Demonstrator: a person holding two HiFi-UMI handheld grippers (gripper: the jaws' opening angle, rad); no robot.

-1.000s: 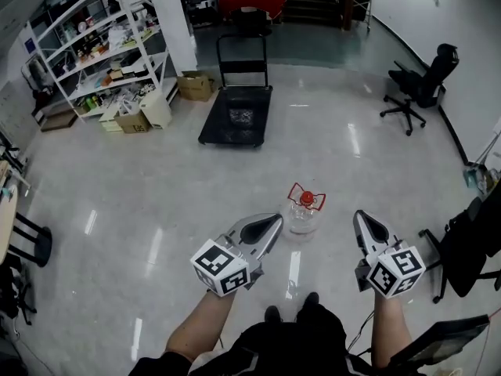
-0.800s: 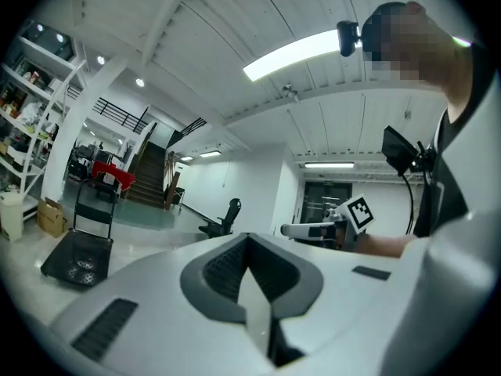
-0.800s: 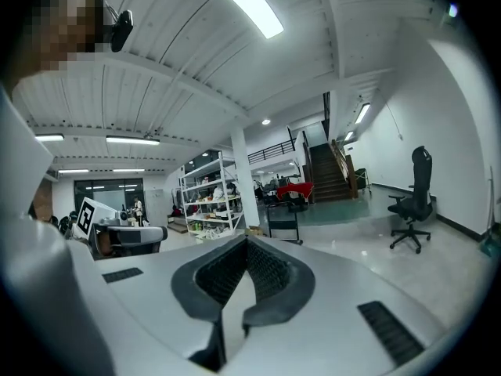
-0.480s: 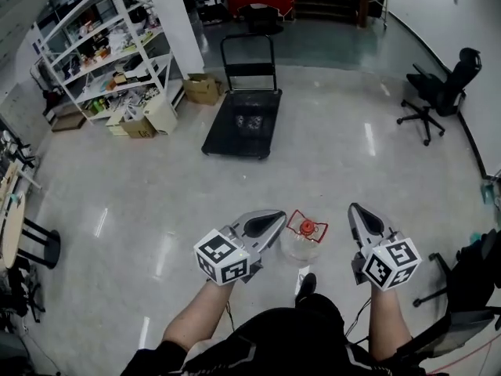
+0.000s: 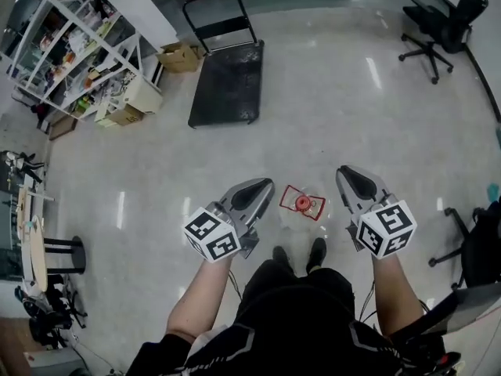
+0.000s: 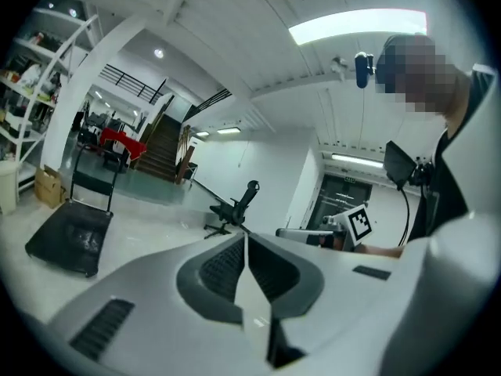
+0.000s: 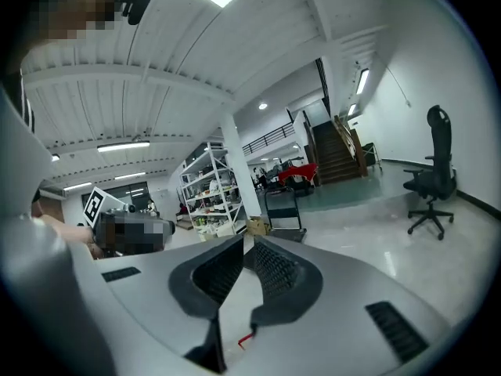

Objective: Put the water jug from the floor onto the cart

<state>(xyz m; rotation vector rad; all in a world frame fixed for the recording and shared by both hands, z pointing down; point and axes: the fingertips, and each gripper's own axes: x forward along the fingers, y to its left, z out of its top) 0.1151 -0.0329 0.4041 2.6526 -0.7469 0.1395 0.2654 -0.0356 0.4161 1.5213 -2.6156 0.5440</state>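
Observation:
The water jug (image 5: pixel 301 204), clear with a red cap and red handle, stands on the floor just ahead of my feet, between the two grippers. My left gripper (image 5: pixel 266 183) hangs to its left, shut and empty; its jaws meet in the left gripper view (image 6: pixel 246 237). To the jug's right, my right gripper (image 5: pixel 342 171) is opening by a narrow crack (image 7: pixel 246 240) with nothing gripped. A red sliver of the jug (image 7: pixel 246 340) shows low through that gap. The black flat cart (image 5: pixel 227 81) stands farther off on the floor, and both gripper views show the cart (image 6: pixel 66 237) (image 7: pixel 286 210).
White shelving (image 5: pixel 86 45) full of goods and cartons (image 5: pixel 178 56) line the far left. An office chair (image 5: pixel 446 14) stands at the far right, a black stool (image 5: pixel 63 253) at the left. My shoes (image 5: pixel 296 255) are right behind the jug.
I have walked up to the jug. It was ahead of the grippers and now sits between them, close to my feet. Both grippers came forward and lower.

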